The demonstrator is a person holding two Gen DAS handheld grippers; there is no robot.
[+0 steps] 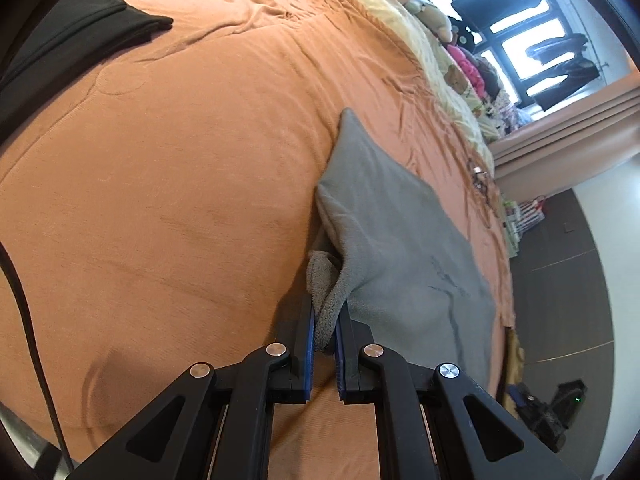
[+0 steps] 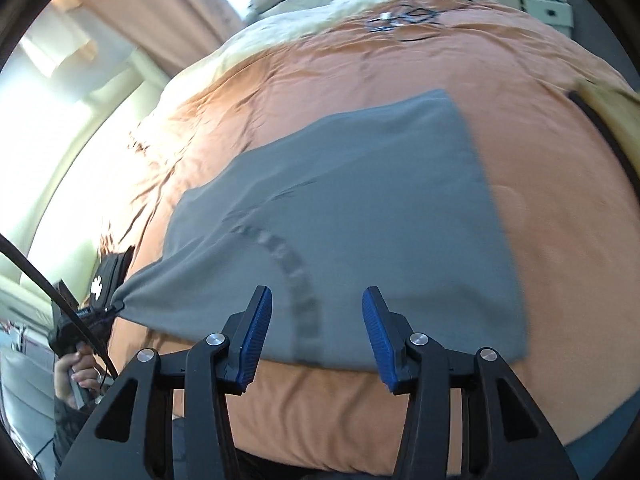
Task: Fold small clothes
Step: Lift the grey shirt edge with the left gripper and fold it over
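Pinching grey garment (image 1: 404,240) corner in left gripper (image 1: 325,326), right gripper (image 2: 318,330) spread above near hem

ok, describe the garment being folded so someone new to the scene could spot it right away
Start from the bed's wide orange blanket. The grey garment lies spread on its middle, one corner pinched in the left gripper, while the right gripper hovers open over its near edge. It is the only grey piece; the other cloth, the black garment, lies off near the blanket's edge.

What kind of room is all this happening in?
Most likely a bedroom: a wide bed under an orange blanket, soft toys piled near a curtained window, and a grey garment spread on the bed.
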